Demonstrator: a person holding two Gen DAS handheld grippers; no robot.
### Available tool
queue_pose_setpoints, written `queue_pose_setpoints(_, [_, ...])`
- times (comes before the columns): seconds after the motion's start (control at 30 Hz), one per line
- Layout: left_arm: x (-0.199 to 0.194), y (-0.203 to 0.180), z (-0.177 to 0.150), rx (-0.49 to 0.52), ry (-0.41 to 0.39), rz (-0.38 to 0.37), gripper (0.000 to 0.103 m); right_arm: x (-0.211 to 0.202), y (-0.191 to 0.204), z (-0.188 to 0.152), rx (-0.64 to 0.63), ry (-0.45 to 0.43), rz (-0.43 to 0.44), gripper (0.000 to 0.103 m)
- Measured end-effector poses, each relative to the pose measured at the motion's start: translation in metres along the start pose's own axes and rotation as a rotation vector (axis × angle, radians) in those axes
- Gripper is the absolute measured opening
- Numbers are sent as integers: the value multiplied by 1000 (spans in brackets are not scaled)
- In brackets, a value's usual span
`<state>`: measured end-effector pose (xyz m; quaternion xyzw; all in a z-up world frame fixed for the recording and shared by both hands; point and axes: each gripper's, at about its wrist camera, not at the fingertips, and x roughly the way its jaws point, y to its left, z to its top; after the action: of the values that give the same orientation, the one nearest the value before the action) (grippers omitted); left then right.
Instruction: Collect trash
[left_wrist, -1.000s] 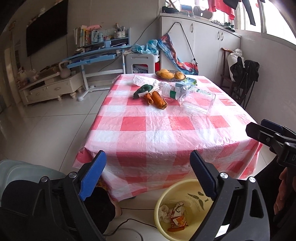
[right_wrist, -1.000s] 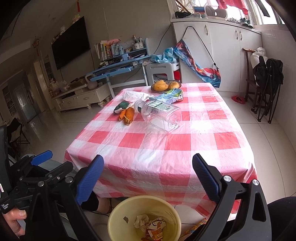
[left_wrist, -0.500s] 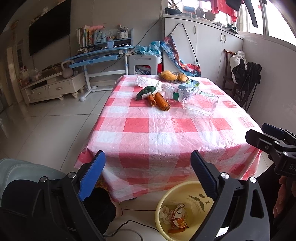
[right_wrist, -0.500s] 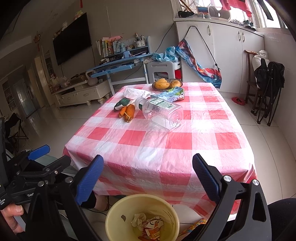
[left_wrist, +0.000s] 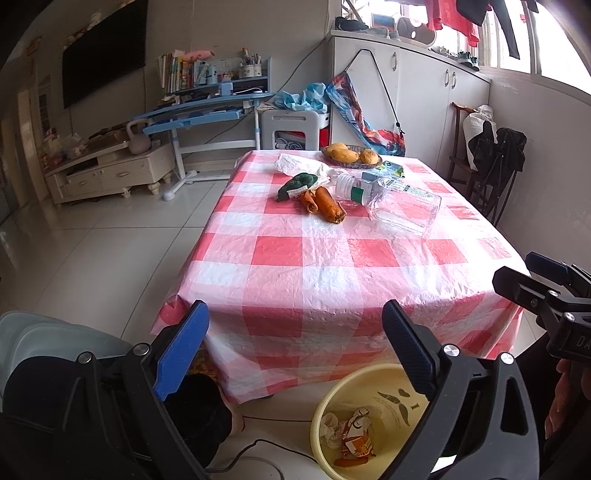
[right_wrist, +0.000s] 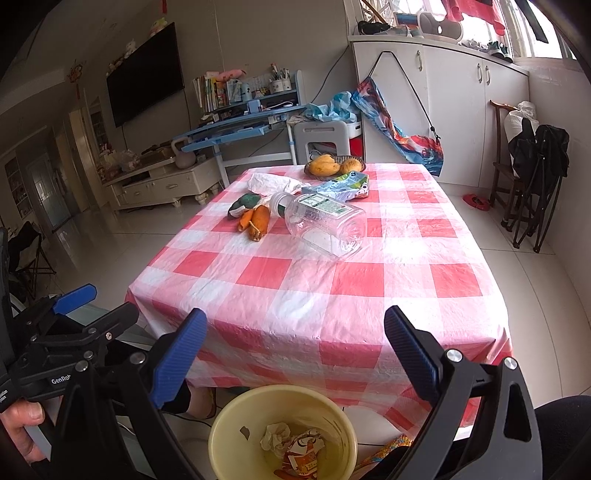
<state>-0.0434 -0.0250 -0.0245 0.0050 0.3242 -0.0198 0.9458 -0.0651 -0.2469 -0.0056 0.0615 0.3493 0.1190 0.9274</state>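
A yellow bin (left_wrist: 369, 384) stands on the floor at the table's near edge, with a crumpled tissue (right_wrist: 275, 435) and a snack wrapper (right_wrist: 303, 448) inside; it also shows in the right wrist view (right_wrist: 229, 424). On the checked table (left_wrist: 332, 266) lie a clear plastic bottle (left_wrist: 395, 201), a white plastic bag (left_wrist: 295, 164), a green-blue packet (right_wrist: 340, 186), carrots (left_wrist: 325, 203) and a green vegetable (left_wrist: 297, 184). My left gripper (left_wrist: 295, 325) and right gripper (right_wrist: 295, 332) are both open and empty, held above the bin, short of the table.
A basket of mangoes (left_wrist: 351, 154) sits at the table's far end. A blue desk (left_wrist: 199, 110), a TV cabinet (left_wrist: 107, 173) and white cupboards (left_wrist: 424, 96) stand behind. A chair with black clothes (right_wrist: 535, 177) is at the right.
Both grippers rose and tilted slightly up, so the table sits lower in view. Jaws stayed open; nothing on the table moved.
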Motion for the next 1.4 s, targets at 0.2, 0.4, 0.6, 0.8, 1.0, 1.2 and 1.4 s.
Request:
queue_pose_setpoints(0.2, [0,1,0,-1,0,-1,92,1,0,-1,-2,2,0,92])
queue_pose_setpoints(0.4, [0,1,1,0,0,0,92,2,0,-2,-4,6,0,92])
queue_pose_setpoints(0.6, [0,1,1,0,-1,0,93,3,0,-3,-6,9,0,92])
queue_pose_setpoints(0.8, [0,1,1,-1,-1,-1,93,3,0,-3,-6,9,1,92])
queue_pose_setpoints(1.0, [0,1,1,-1,-1,-1,93,3,0,-3,-7,11,0,92])
queue_pose_setpoints(1.2, [0,2,1,-6,-2,-1,93,4,0,-4,-9,12,0,93])
queue_pose_setpoints(1.4, [1,11,4,-34,-4,0,93,6,1,-5,-11,15,2,93])
